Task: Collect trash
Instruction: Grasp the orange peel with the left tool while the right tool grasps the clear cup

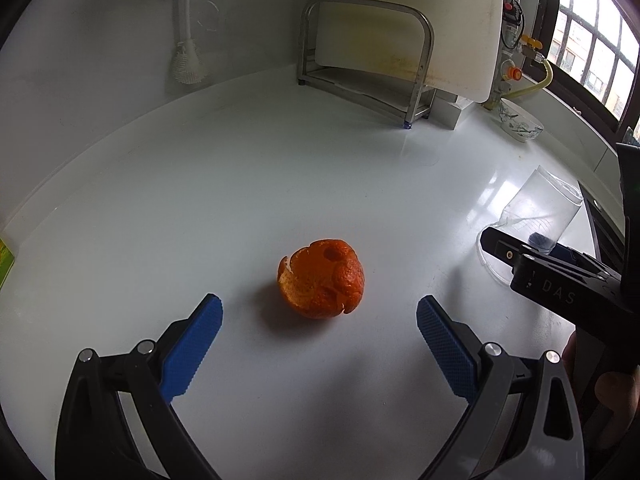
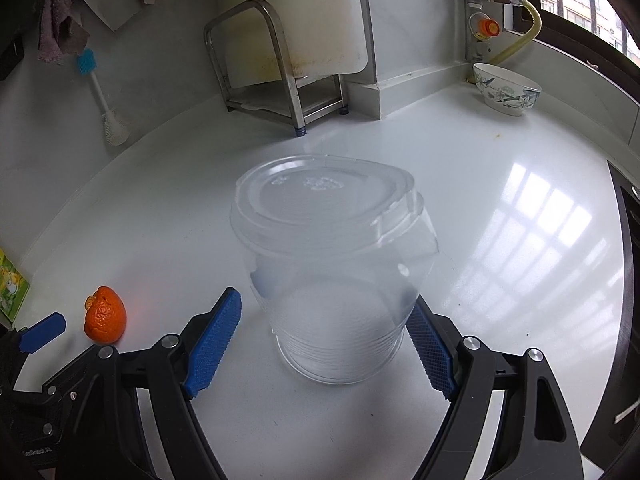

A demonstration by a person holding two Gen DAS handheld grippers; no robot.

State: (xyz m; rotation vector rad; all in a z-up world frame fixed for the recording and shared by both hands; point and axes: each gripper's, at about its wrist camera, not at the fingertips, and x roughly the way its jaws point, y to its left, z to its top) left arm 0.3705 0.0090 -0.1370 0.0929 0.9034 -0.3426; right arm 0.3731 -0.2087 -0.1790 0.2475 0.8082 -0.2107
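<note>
On the white countertop [image 1: 200, 184], just ahead of the left gripper [image 1: 320, 302]: an orange peel [image 1: 322, 278], curled into a rough ball. Lies between the lines of the two blue pads [image 1: 196, 344] but beyond their tips, touching neither. Jaws of that gripper spread wide, holding nothing.

To the right of the peel, well apart from it: a clear plastic container [image 2: 332, 300], upright on the counter, with a clear lid [image 2: 320, 196] sitting slightly askew on top. Stands between the fingers of the right gripper [image 2: 325, 300], which gapes wide as well. Shows a clear gap at the left pad [image 2: 214, 340]; looks to be against or just beside the right pad, seen partly through the wall, with contact impossible to tell. Not lifted, base flat on the surface.

At the back wall: a steel rack [image 2: 280, 80] with a stained white cutting board [image 2: 312, 20] leaning in it. Left of the rack, a brush with a blue head [image 2: 100, 92] propped against the wall, and cloths [image 2: 60, 28] hanging above. Toward the window corner, a patterned bowl [image 2: 506, 92] on the counter near a yellow hose [image 2: 520, 40]. At the far left edge, a green printed pack [image 2: 12, 288].
</note>
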